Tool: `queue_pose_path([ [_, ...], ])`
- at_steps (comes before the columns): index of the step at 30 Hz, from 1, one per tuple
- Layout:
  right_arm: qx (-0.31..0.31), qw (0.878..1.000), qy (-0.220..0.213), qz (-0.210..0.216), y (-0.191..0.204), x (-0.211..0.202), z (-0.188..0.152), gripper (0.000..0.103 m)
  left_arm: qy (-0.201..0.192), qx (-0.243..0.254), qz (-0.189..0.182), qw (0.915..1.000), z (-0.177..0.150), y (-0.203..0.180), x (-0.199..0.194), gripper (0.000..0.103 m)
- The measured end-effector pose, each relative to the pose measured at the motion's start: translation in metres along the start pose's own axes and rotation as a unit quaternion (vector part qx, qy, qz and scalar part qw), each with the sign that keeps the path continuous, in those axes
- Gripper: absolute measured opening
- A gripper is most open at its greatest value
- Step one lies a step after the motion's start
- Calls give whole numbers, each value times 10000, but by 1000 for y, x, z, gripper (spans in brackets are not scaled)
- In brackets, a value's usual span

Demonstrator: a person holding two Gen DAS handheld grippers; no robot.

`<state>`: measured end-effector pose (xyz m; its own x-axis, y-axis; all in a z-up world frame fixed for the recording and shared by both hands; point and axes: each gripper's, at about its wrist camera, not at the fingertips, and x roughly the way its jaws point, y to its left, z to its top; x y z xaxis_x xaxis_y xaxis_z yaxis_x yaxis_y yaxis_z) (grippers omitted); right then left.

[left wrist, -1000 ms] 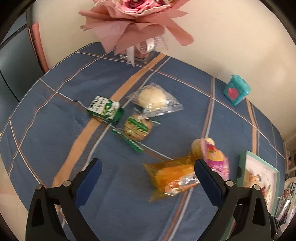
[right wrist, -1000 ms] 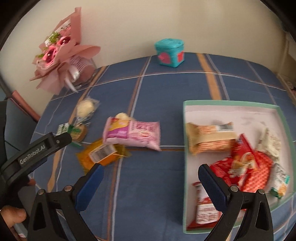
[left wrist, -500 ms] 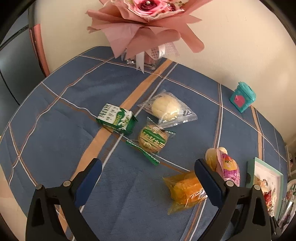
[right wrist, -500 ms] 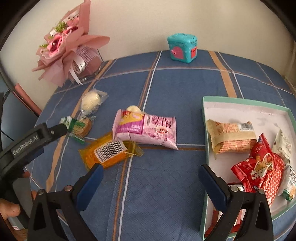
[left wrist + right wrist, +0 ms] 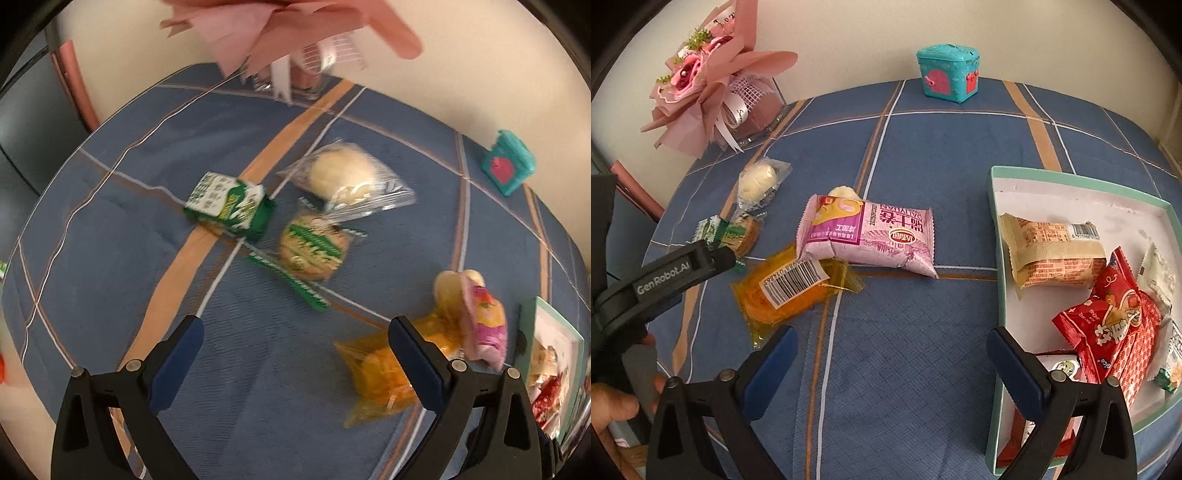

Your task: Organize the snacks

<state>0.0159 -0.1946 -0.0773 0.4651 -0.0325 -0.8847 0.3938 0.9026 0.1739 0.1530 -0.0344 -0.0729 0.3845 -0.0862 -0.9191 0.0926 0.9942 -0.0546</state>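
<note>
Both tongs are spread and carry nothing: the left tongs (image 5: 293, 334) hang over the blue tabletop (image 5: 129, 229) facing the loose snacks, and the right tongs (image 5: 890, 343) hover between those snacks and the box (image 5: 1071, 177).

5 packs lie outside the box: green pack (image 5: 231, 203), cookie (image 5: 314, 247), bun (image 5: 343, 173), orange pack (image 5: 786, 288) and pink pack (image 5: 868, 234). The pink pack's corner rests on the orange one.

The step in hand looks like a reach for the next snack. For the right tongs the pink pack is the sound choice: it lies on top and nearest the box. Grip it across its short side at the middle, lift straight up so the orange pack is not dragged, and set it in the bare far part of the box. The left tongs can take the cookie or green pack, coming down squarely, since the view there is blurred.
</note>
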Motion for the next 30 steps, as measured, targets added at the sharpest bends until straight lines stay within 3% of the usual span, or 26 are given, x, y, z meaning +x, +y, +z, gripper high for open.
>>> queue_pose_path([
  [11, 246, 9996, 132, -33, -8, 2, -1, 103, 707, 224, 240, 9970, -12, -3, 22, 100],
  [19, 277, 9995, 172, -16, -10, 3, -1, 103, 1330, 193, -9, 9909, -30, -5, 37, 100],
  [22, 305, 9994, 190, 6, -10, 3, -1, 103, 1390, 54, -201, 9901, -32, -3, 38, 100],
  [30, 326, 9991, 258, -50, -10, 1, -1, 103, 1113, -51, -595, 9920, -27, -3, 15, 100],
])
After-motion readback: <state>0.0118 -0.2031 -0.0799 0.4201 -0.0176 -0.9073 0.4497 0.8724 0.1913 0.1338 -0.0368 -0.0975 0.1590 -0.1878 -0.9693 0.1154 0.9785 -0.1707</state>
